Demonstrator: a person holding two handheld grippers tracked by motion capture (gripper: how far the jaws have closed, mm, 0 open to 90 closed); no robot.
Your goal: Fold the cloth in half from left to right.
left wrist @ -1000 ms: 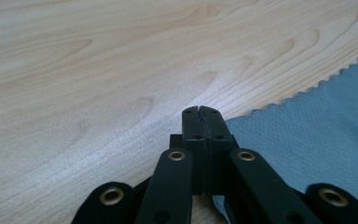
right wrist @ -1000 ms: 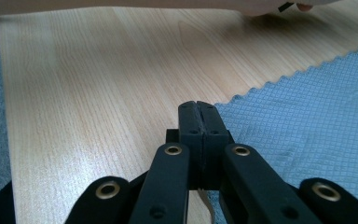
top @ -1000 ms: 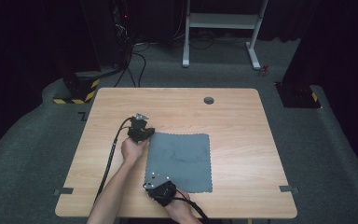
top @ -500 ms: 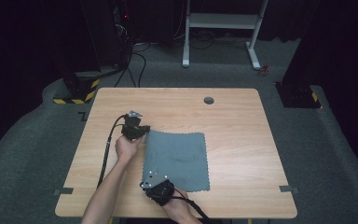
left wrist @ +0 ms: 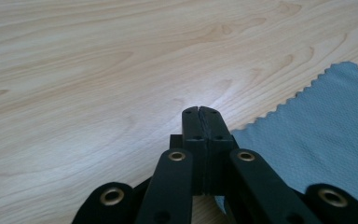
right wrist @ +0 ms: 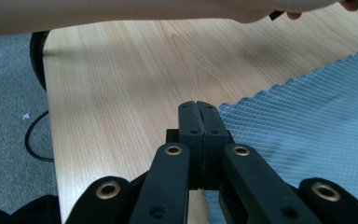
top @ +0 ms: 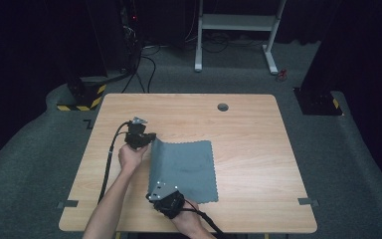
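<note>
Grey cloth (top: 185,169): thin, fine waffle weave, zigzag-cut edges, roughly square. Lies at lower centre of the high view on the wooden table (top: 248,134); its left edge is raised off the wood, the rest flat.

Hard to make out: the pinched corners themselves sit behind the jaws in both gripper views (cloth runs in from the right and vanishes under them). Right forearm cut off by the bottom frame edge.

Left gripper (top: 149,140) at the cloth's upper-left corner, jaws pressed together on it. Right gripper (top: 160,195) at the lower-left corner, likewise clamped on the cloth
</note>
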